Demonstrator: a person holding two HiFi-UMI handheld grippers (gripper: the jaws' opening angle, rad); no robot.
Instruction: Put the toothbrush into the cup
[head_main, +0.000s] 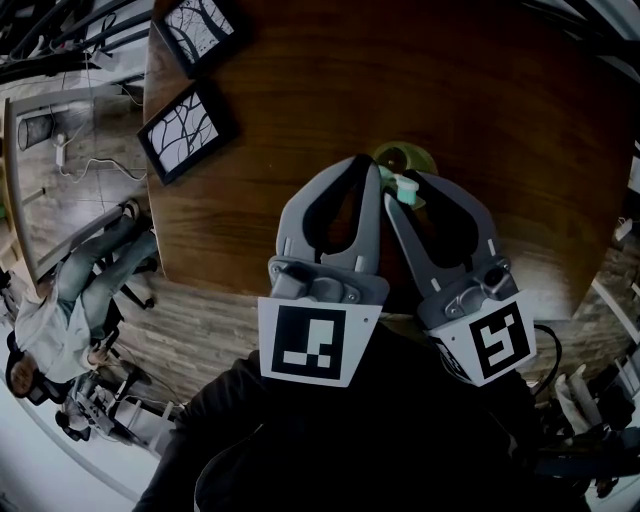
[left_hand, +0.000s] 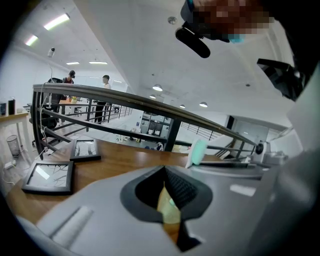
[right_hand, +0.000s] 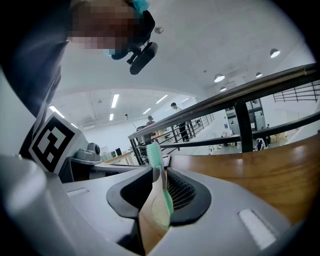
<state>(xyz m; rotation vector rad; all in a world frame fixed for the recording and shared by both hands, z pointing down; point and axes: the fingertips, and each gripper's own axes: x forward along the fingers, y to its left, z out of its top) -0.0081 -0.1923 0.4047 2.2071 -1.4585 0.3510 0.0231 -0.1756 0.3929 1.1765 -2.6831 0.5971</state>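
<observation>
A mint and white toothbrush (right_hand: 161, 197) stands upright between the jaws of my right gripper (right_hand: 151, 202). Its handle leans on the right-hand pad, and bare wood shows between it and the left-hand pad, so the jaws are open. In the head view its head (head_main: 405, 186) pokes up at the right gripper (head_main: 413, 192), just in front of the yellow-green cup (head_main: 405, 157). My left gripper (head_main: 371, 172) lies alongside, its fingers meeting at the tip near the cup's left rim. Through its narrow slit the cup (left_hand: 167, 210) shows. The toothbrush's lower end is hidden.
The round wooden table (head_main: 300, 120) carries two black picture frames (head_main: 186, 130) (head_main: 203, 30) at its far left. A metal railing (left_hand: 150, 102) runs behind the table. A seated person (head_main: 60, 320) is on the floor level below, to the left.
</observation>
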